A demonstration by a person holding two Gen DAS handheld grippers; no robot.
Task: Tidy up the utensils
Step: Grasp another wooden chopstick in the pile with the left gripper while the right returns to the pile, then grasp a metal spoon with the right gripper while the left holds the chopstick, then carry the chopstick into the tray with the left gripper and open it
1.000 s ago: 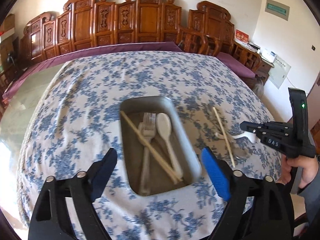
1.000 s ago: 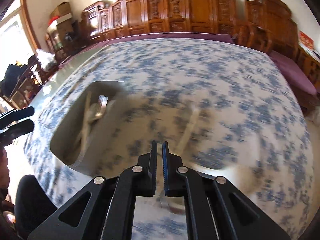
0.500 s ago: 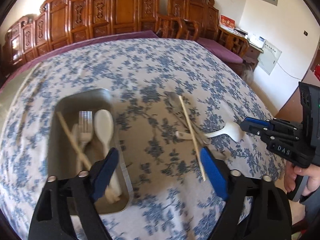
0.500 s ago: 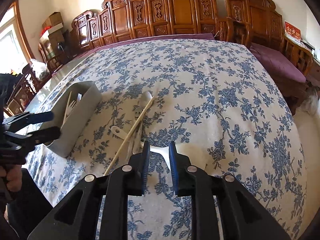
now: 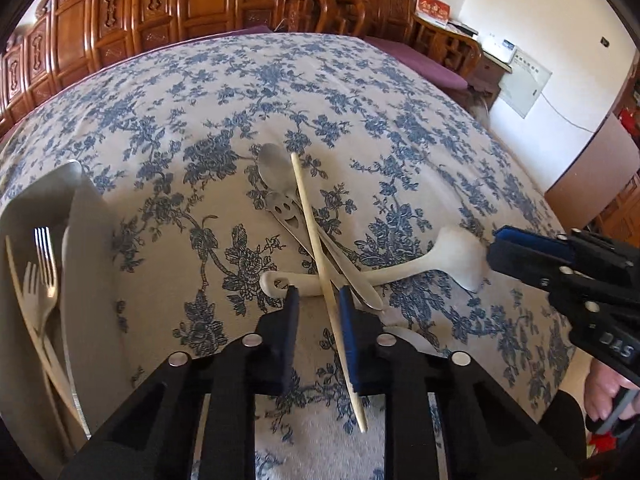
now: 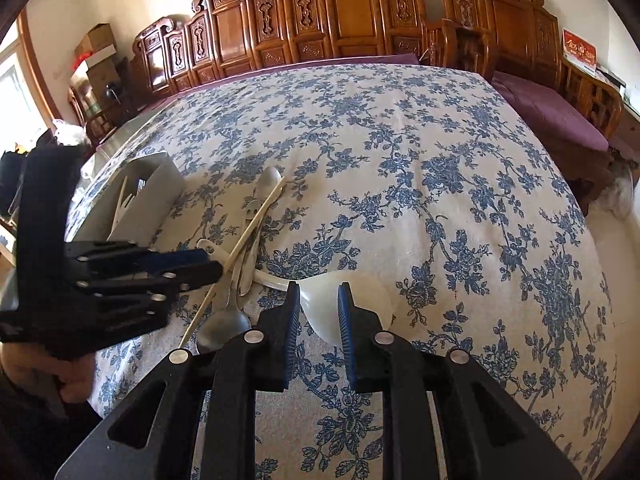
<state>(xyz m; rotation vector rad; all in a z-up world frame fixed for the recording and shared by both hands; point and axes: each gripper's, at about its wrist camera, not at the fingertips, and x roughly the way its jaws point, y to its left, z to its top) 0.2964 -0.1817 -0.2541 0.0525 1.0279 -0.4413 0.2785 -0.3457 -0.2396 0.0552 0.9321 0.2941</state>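
A pale wooden chopstick (image 5: 308, 224) lies across two metal spoons (image 5: 274, 172) and a white plastic spoon (image 5: 400, 272) on the floral cloth. My left gripper (image 5: 319, 306) is low over this pile. Its jaws are closing with the chopstick between them, close to the right pad and with a gap on the left. My right gripper (image 6: 319, 304) stands narrowly open over the white spoon's bowl (image 6: 360, 296); its tip (image 5: 494, 250) meets the bowl's edge. The grey tray (image 5: 92, 280) at the left holds a metal fork (image 5: 44, 256), a white fork and a chopstick.
The table's near edge runs just below both grippers. Carved wooden chairs (image 6: 352, 12) line the far side, and a purple-cushioned bench (image 6: 552, 116) stands at the right. A person's hand (image 5: 604, 396) holds the right gripper. Bare cloth (image 6: 440, 160) spreads behind and right of the pile.
My left gripper swung right from above the tray to the pile, dropped lower, and its jaws narrowed around the chopstick. My right gripper's jaws parted slightly and settled at the white spoon's bowl.
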